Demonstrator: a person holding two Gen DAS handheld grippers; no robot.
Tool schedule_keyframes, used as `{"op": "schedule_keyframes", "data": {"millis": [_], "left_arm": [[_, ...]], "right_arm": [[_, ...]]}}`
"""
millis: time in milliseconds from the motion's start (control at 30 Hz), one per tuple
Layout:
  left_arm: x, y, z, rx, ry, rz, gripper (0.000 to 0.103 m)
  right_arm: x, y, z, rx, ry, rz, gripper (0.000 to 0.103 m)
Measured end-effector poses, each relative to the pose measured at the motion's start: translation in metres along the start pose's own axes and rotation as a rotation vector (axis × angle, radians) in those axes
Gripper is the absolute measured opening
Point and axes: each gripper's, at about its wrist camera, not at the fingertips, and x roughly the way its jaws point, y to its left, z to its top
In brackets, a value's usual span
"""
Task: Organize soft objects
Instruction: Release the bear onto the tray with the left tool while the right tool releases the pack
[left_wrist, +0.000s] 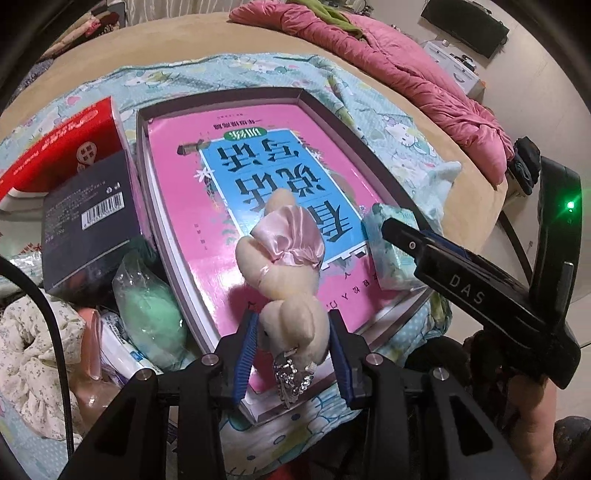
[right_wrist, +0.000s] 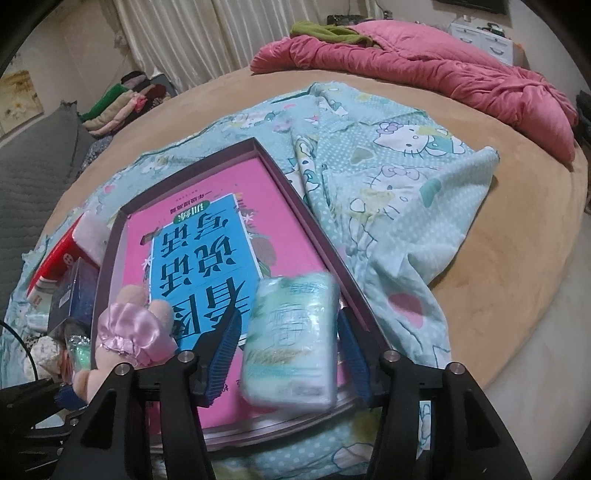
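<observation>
1. Centrally, a cream plush bunny (left_wrist: 284, 280) with a pink satin bow hangs over the pink book (left_wrist: 221, 177), its lower end pinched between the blue pads of the left gripper (left_wrist: 293, 347), whose jaws stand narrow around it.
2. A pale green tissue pack (right_wrist: 291, 339) sits between the fingers of the right gripper (right_wrist: 286, 343); it looks blurred, the left pad stands clear of it, and contact on the other side cannot be told.
3. That book lies in a shallow purple box (left_wrist: 295, 94) on a teal cartoon-print sheet (right_wrist: 399, 192).
4. Beside the box sit a dark carton (left_wrist: 88, 221), a red pack (left_wrist: 62, 147) and a green bagged item (left_wrist: 151, 314).
5. A pink quilt (right_wrist: 443, 70) is bunched at the bed's far edge.
</observation>
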Motion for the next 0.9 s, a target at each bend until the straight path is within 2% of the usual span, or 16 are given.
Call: {"op": "schedule_keyframes", "data": {"millis": [333, 400, 467, 567, 833, 900], "left_arm": [[0.008, 0.002, 0.001, 0.004, 0.046, -0.029, 0.042], [0.009, 0.003, 0.002, -0.001, 0.051, -0.030, 0.045], [0.008, 0.004, 0.003, -0.006, 0.048, -0.034, 0.054], [0.005, 0.004, 0.005, -0.005, 0.053, -0.045, 0.060], [-0.009, 0.004, 0.007, 0.014, 0.039, -0.026, 0.068], [-0.019, 0.004, 0.008, 0.021, 0.019, -0.012, 0.071]], "right_arm": [[-0.026, 0.008, 0.003, -0.029, -0.055, -0.025, 0.067], [-0.032, 0.009, 0.004, -0.034, -0.061, -0.028, 0.069], [-0.037, 0.012, 0.004, -0.042, -0.058, -0.025, 0.069], [-0.043, 0.016, 0.007, -0.057, -0.059, -0.028, 0.069], [-0.059, 0.024, 0.015, -0.072, -0.072, -0.039, 0.070], [-0.062, 0.023, 0.016, -0.060, -0.078, -0.045, 0.075]]}}
